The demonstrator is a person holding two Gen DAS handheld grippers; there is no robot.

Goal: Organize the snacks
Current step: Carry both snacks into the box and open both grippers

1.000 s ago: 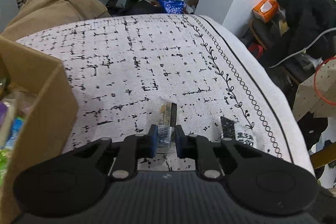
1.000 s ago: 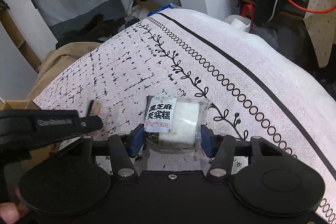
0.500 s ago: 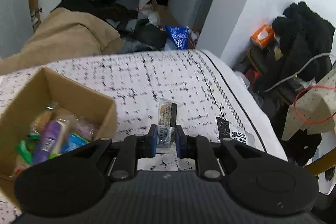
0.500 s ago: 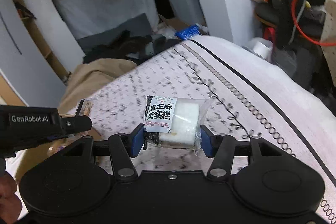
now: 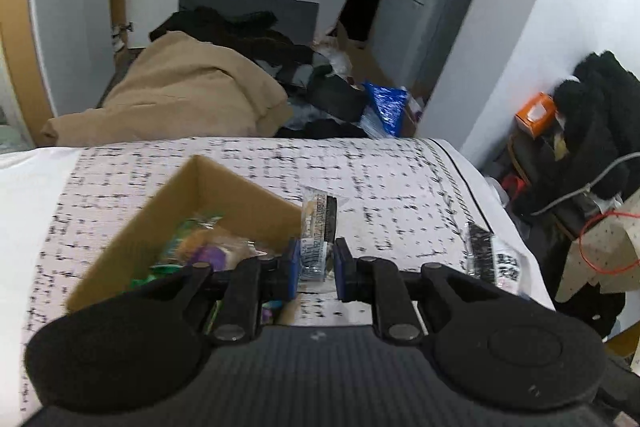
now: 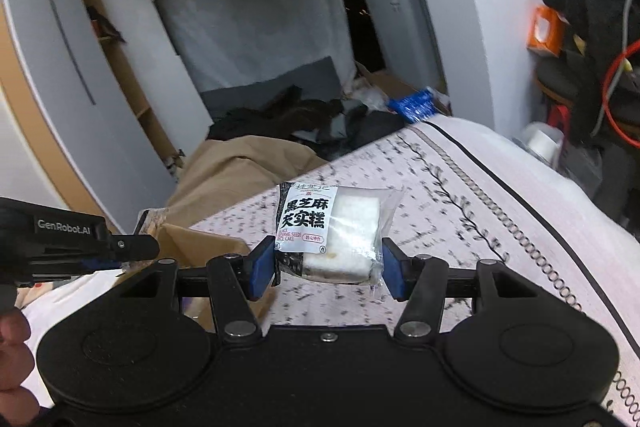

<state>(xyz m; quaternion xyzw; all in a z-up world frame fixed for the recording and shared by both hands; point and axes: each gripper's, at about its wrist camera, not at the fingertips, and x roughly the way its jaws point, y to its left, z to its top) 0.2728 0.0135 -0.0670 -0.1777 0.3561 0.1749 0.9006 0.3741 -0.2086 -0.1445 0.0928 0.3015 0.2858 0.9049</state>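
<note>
My left gripper [image 5: 316, 269] is shut on a slim clear-and-black snack bar [image 5: 317, 227], held in the air just right of an open cardboard box [image 5: 224, 195] that holds several colourful snack packs. My right gripper [image 6: 328, 265] is shut on a white rice cake pack [image 6: 332, 231] with a black-and-white label, lifted above the patterned bedspread [image 6: 500, 219]. That pack [image 5: 486, 259] also shows at the right in the left wrist view. In the right wrist view the left gripper [image 6: 120, 247] and the box [image 6: 208, 247] are at the left.
The bed's right edge drops to a cluttered floor with black clothing [image 5: 596, 115], an orange tissue box [image 5: 536, 113] and a red cable [image 5: 608, 243]. A tan blanket [image 5: 184, 95] and a blue bag [image 5: 386, 107] lie beyond the far edge. A hand [image 6: 12, 359] shows at lower left.
Both grippers have risen off the bedspread with their snacks and swung left. The cardboard box has come into fuller view under the left gripper, and its edge now shows in the right wrist view.
</note>
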